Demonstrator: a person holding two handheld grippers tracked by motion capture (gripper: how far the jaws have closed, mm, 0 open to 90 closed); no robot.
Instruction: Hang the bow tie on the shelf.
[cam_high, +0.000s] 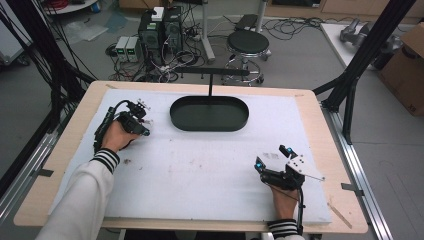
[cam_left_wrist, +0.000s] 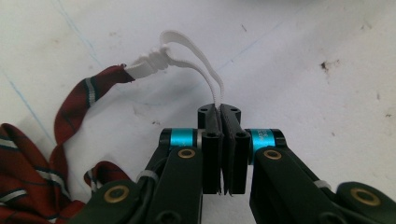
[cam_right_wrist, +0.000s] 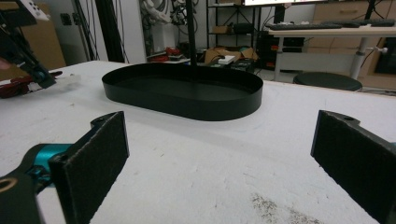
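A dark red striped tie lies bunched on the white mat, with a white elastic loop sewn to its end. My left gripper is shut on that loop, both strands pinched between the pads. From above, the left gripper sits at the mat's left side, left of the black oval tray. My right gripper rests near the front right, jaws wide open with nothing between them. The right gripper faces the tray's wall across bare mat.
A thin black post with a crossbar rises from the tray's far side. The white mat covers a wooden table. A black stool and computer boxes stand on the floor beyond. Black frame struts flank the right edge.
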